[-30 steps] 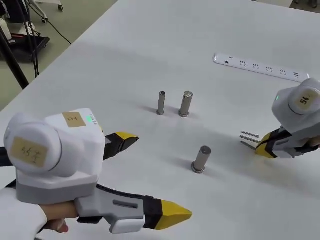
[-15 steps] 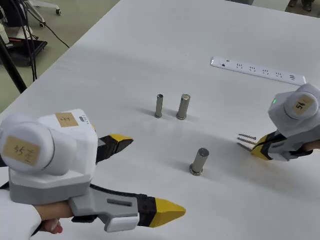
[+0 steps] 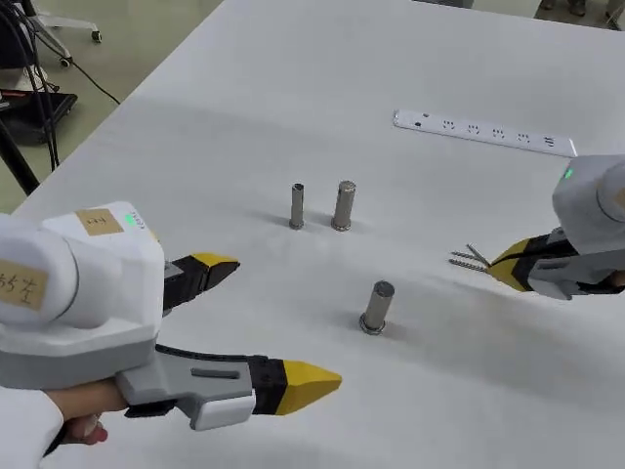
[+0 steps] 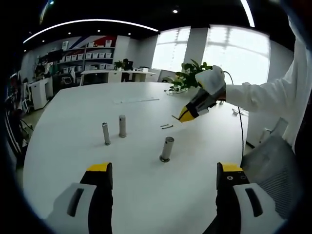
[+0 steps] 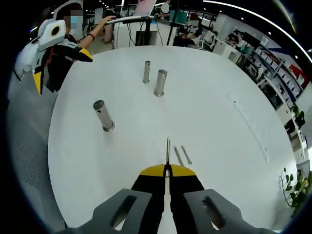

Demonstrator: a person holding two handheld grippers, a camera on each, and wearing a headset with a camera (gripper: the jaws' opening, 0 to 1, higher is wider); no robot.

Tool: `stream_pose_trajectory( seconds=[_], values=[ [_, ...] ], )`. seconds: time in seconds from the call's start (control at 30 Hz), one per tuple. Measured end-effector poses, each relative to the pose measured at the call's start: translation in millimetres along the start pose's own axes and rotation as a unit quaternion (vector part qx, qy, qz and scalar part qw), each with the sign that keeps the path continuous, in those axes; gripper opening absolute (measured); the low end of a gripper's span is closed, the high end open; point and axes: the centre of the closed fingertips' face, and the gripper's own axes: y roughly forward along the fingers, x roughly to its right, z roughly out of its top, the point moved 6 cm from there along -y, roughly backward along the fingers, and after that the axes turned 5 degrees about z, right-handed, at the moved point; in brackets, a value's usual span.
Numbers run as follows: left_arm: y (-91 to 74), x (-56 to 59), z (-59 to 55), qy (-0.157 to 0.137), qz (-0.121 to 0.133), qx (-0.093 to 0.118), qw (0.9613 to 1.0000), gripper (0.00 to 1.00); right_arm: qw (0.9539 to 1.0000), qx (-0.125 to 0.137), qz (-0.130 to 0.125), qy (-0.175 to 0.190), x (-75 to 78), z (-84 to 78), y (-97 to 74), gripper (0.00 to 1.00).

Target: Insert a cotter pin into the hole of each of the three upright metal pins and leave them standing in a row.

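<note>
Now, right gripper [image 5: 167, 169] pinching thin cotter pin [image 5: 167, 151], left gripper [image 4: 164, 168] spread, three grey metal pins [image 3: 341, 205] upright.

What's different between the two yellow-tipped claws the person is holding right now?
The left gripper has its jaws spread wide and holds nothing; the right gripper has its jaws shut on a thin cotter pin. The left gripper points at the three metal pins from the near side; the right gripper is by two loose cotter pins. Both have yellow-tipped black jaws.
</note>
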Motion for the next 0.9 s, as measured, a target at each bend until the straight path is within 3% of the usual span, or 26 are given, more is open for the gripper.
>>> stream_pose_trajectory(
  seconds=[0.1,0.23,0.47,0.7,0.9],
  values=[
    [2.4,-0.4,5.2,-0.015,-0.003,0.007,0.9999,0.86,0.9997,0.021,-0.014,-0.003,-7.0,2.9,-11.0,0.0],
    [7.4,-0.1,14.1,-0.001,-0.004,0.009,1.0,0.79,0.9981,0.052,-0.034,-0.007,-16.9,7.0,-24.1,0.0],
    [21.2,-0.3,30.1,-0.001,-0.013,-0.001,0.9999,0.65,0.9949,0.08,-0.057,-0.023,-32.6,14.3,-39.4,0.0],
    [38.5,12.3,53.5,0.015,-0.054,0.008,0.9984,0.53,0.989,0.067,-0.095,-0.092,-44.5,12.8,-50.4,0.0],
    [58.4,27.9,66.1,0.003,-0.092,-0.001,0.9957,0.4,0.987,0.079,-0.096,-0.102,-60.0,11.4,-54.0,0.0]
  ],
)
